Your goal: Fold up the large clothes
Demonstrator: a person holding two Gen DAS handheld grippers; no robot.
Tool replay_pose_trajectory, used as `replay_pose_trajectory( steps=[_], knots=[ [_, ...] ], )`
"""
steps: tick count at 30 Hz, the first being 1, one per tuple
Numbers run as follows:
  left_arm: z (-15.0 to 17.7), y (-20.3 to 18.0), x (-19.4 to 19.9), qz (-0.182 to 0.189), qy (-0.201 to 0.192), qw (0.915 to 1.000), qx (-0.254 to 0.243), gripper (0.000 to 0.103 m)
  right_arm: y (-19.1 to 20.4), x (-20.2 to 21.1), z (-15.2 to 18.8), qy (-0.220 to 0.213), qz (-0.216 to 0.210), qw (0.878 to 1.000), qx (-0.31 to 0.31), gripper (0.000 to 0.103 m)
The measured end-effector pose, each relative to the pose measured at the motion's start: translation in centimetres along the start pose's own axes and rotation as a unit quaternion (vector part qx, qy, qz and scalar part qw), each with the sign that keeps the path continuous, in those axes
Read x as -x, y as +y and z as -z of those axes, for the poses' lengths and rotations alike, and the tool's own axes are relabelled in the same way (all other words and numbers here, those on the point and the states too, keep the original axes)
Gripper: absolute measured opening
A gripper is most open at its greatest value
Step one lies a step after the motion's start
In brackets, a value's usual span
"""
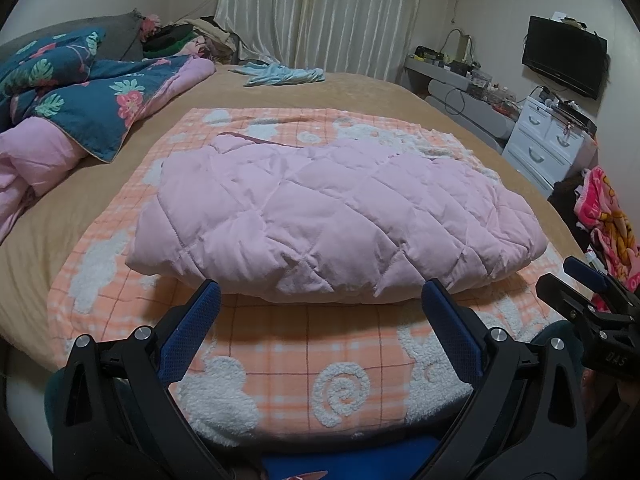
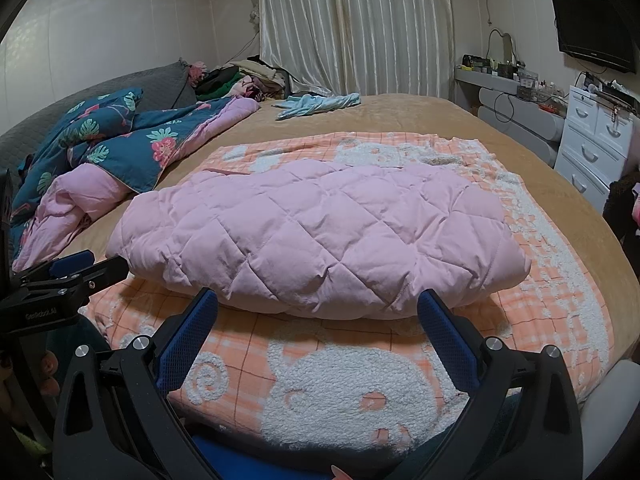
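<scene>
Both grippers, left gripper (image 1: 320,300) and right gripper (image 2: 318,306), fingers spread wide, empty; folded pink quilted jacket (image 1: 332,216) lies just beyond fingertips on orange checked blanket (image 1: 280,360).

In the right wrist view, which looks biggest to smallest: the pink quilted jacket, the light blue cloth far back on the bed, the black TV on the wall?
1. Pink quilted jacket, by far the largest.
2 and 3. Light blue cloth and TV look alike; both sit far off, so their order is unsure.
</scene>
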State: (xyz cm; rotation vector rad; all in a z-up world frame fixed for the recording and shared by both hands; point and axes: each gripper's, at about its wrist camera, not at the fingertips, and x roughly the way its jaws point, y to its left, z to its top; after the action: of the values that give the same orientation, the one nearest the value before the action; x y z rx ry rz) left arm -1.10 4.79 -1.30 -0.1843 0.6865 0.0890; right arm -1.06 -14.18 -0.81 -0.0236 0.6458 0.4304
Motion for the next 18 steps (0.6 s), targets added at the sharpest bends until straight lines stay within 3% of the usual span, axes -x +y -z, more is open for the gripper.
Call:
replay_pose_trajectory(
  steps=[18],
  knots=[
    [-0.19,-0.11,0.23,-0.002,-0.002,1.0,-0.002,0.094,0.11,0.06,0.01,-0.001,0.001,1.0,0.001,0.099]
  ],
)
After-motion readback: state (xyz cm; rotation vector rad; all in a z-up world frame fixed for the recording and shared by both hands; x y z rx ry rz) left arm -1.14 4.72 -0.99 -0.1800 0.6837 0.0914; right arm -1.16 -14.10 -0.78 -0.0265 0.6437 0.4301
